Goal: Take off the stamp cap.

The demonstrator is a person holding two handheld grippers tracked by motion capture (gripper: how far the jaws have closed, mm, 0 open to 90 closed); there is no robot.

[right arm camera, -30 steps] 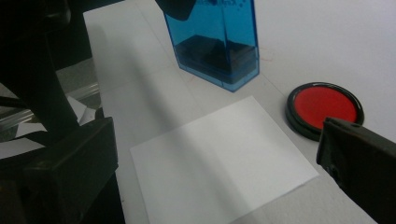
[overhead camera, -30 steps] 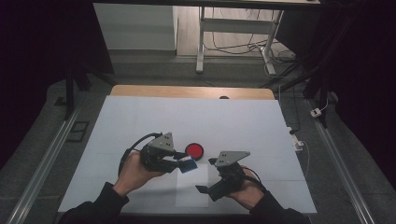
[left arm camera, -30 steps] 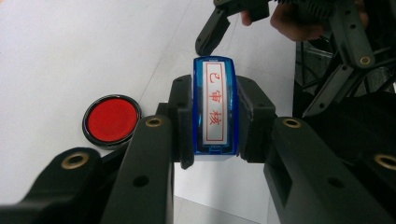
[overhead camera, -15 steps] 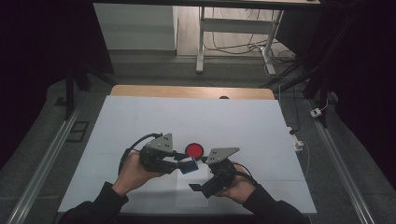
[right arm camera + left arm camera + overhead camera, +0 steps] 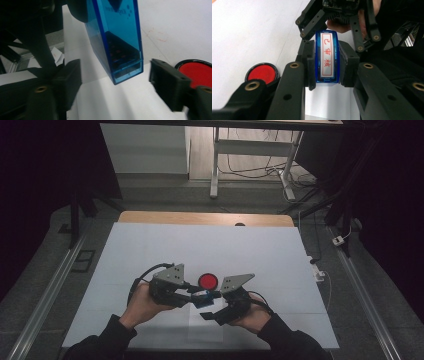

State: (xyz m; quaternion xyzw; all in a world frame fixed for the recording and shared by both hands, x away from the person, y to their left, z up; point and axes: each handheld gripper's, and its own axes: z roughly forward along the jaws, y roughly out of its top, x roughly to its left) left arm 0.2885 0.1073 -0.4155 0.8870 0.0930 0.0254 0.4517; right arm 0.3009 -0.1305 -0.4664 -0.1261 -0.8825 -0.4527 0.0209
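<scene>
My left gripper (image 5: 196, 292) is shut on a clear blue stamp (image 5: 204, 296) and holds it just above the table. In the left gripper view both pads clamp the stamp (image 5: 327, 57), whose white label carries red characters. My right gripper (image 5: 211, 304) faces it from the right and its jaws have just been closing. In the right gripper view the stamp's free end (image 5: 117, 37) hangs between the two pads (image 5: 71, 80), with a gap on each side. A round red ink pad (image 5: 208, 281) lies on the table just beyond both grippers.
A white mat (image 5: 200, 245) covers the table, with a strip of wood (image 5: 205, 218) at its far edge. A white sheet of paper (image 5: 205, 332) lies under the hands near the front edge. Cables and a plug (image 5: 339, 240) lie on the floor to the right.
The right gripper has moved left up to the stamp, and its jaws have narrowed around the stamp's free end. The left hand and the stamp have stayed in place.
</scene>
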